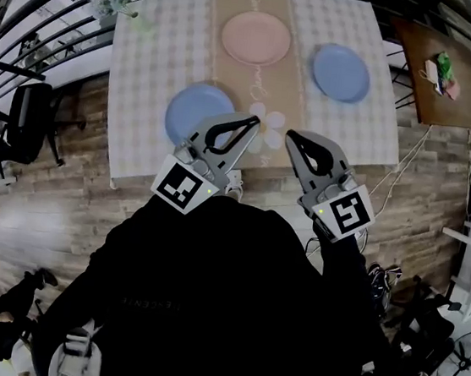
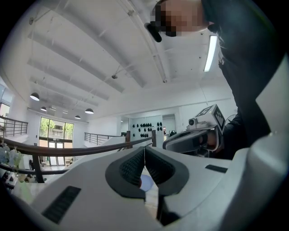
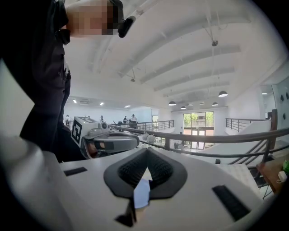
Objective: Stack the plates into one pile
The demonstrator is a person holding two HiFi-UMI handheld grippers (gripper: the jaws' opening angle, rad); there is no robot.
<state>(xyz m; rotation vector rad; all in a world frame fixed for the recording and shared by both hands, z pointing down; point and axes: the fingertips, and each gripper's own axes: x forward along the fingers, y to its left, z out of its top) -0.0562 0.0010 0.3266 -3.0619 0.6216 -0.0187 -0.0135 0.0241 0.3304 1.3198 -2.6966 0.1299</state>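
Checked table (image 1: 149,62) on a wood floor, three plates lying apart: pink plate (image 1: 255,39) at far centre, right blue plate (image 1: 341,72) near it, near blue plate (image 1: 198,112) just beside left gripper (image 1: 255,122). Left gripper and right gripper (image 1: 291,135) both clenched, empty, side by side. Probable step: reaching in, nothing stacked yet. Next move: opening jaws, taking one plate by its rim.

A round pink plate (image 1: 255,39) lies flat at the upper middle of the head view, on the table (image 1: 149,62). A blue plate (image 1: 341,72) lies flat to its right. A second blue plate (image 1: 195,112) lies flat lower down, left of centre. All three lie apart, none stacked.
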